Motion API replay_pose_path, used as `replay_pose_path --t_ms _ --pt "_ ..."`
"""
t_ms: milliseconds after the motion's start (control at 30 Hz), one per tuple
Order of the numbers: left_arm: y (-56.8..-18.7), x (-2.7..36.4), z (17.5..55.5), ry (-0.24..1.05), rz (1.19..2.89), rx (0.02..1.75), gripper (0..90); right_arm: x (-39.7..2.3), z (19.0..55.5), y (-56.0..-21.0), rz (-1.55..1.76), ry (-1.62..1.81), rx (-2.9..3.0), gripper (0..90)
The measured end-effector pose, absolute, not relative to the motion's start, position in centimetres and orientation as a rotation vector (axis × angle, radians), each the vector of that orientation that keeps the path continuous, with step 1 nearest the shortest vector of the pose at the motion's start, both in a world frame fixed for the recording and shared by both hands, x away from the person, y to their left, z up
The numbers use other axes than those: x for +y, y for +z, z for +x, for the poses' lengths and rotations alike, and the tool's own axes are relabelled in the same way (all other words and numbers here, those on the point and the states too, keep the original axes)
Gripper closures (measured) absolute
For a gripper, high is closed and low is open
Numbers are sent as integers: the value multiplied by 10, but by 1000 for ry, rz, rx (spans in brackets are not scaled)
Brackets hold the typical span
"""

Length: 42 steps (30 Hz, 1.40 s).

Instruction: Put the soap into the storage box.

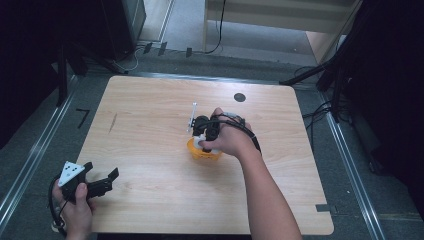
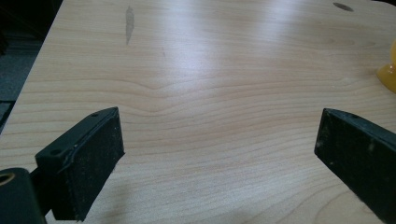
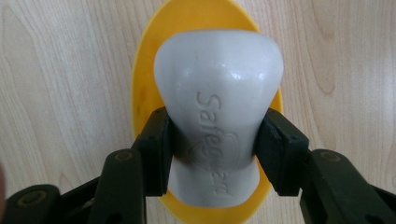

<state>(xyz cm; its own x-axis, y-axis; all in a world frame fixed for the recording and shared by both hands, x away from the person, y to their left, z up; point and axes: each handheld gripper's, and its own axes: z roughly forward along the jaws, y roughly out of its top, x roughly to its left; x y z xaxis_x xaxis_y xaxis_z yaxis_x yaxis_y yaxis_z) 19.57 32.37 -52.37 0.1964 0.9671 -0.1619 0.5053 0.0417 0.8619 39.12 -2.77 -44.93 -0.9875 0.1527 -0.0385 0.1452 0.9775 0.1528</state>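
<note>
A white bar of soap [image 3: 217,107] with embossed lettering is pinched at its waist by my right gripper [image 3: 212,149], whose black pads press on both its sides. The soap hangs over or rests in a yellow oval dish [image 3: 144,84]; I cannot tell whether they touch. In the high view the right gripper [image 1: 204,142] points down over the yellow dish [image 1: 194,151] near the table's middle, with the soap [image 1: 199,141] partly hidden by the hand. My left gripper [image 1: 111,180] sits at the front left corner, its jaws wide apart over bare wood [image 2: 219,154].
The wooden table [image 1: 150,115] has a dark round hole [image 1: 240,97] at the back right and a dark streak [image 1: 113,122] at the left. An edge of the yellow dish [image 2: 388,70] shows at the far right of the left gripper view. Cables lie on the floor behind.
</note>
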Motion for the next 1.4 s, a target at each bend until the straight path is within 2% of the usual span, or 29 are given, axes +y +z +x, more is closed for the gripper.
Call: replay_pose_path --t_ms 533,633,1067,1200,1233,1400 --pt "-524 324 196 657 1593 1435 16 -31 391 -458 195 278 3102 503" --pt "-524 324 196 658 1593 1435 16 -34 392 -455 207 317 3101 439" --pt "-524 324 196 658 1592 1436 16 -54 390 -439 277 406 3073 411" --pt "-524 324 196 659 1594 1434 16 -63 388 -434 314 427 3062 357" --pt "-524 324 196 661 1594 1435 16 -69 386 -434 334 440 3048 320" --pt "-524 323 196 665 1593 1433 16 -81 382 -434 389 484 3042 296"
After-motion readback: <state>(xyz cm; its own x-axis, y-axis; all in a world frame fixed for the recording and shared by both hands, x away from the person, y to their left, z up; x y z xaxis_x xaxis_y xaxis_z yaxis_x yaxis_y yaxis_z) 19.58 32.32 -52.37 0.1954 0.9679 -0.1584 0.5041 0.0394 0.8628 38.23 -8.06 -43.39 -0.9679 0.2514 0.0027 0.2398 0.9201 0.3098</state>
